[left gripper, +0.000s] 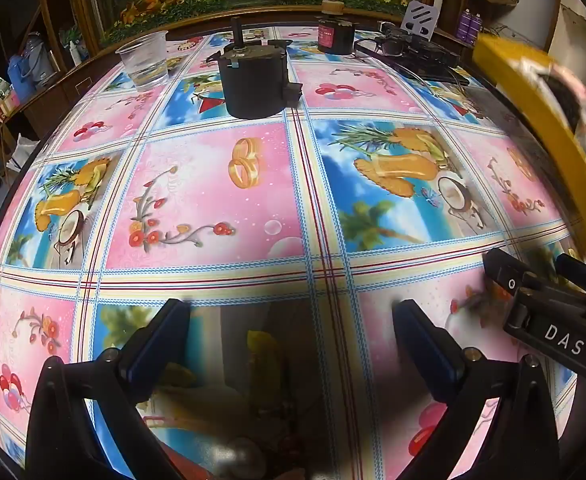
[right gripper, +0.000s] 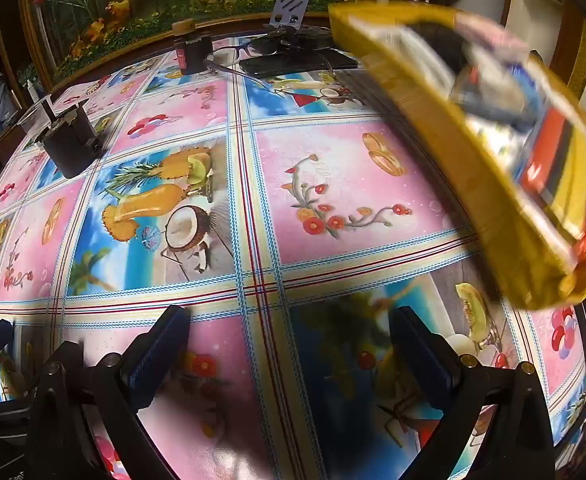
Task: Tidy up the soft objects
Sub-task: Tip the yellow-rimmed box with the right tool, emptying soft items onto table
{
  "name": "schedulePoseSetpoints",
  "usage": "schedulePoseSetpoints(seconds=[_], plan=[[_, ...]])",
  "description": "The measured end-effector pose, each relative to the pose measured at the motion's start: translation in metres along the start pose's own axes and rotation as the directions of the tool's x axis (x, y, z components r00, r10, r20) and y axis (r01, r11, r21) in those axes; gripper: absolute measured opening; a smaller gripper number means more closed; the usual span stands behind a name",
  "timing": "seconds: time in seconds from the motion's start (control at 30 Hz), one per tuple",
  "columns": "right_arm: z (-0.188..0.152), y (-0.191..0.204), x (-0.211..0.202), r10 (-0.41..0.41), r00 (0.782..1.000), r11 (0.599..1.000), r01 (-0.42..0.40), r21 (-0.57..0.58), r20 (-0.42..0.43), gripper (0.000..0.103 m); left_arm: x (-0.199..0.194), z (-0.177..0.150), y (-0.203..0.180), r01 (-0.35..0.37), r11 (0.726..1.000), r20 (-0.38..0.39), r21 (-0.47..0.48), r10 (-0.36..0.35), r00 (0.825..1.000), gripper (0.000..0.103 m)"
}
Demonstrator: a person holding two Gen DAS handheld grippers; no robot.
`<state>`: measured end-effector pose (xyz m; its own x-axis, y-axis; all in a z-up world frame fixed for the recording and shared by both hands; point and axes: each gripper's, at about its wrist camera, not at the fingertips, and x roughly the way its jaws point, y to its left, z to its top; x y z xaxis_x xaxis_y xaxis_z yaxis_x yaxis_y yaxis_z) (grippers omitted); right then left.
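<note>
Yellow basket [right gripper: 489,184], blurred, sits tilted at the tabletop's [right gripper: 357,184] right edge, with mixed soft items inside that I cannot identify. My left hand-held gripper [left gripper: 291,334] is spread wide over the tabletop, gripping nothing. My right hand-held gripper [right gripper: 289,344] is equally wide, nothing between its fingers, just left of the basket. Black motor [left gripper: 255,76] stands well left of the basket; plastic cup [left gripper: 145,60] further left.

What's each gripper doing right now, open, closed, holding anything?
Left gripper: open, nothing between its fingers, above the patterned tablecloth.
Right gripper: open, holding nothing; the yellow box is off to its right, blurred.
</note>
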<state>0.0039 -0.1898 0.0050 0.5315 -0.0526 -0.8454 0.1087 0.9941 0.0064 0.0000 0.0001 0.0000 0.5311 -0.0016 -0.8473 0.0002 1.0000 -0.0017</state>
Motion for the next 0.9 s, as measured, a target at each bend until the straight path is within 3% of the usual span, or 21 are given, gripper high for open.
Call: schedulePoseSetpoints(seconds=[0.9], plan=[[-0.0035, 0.0014, 0.0036, -0.001, 1.000, 1.000, 0.001, -0.001, 0.001, 0.102, 0.0014, 0.0004, 0.0014, 0.002, 1.000, 0.001, 0.003, -0.002, 1.000, 0.103]])
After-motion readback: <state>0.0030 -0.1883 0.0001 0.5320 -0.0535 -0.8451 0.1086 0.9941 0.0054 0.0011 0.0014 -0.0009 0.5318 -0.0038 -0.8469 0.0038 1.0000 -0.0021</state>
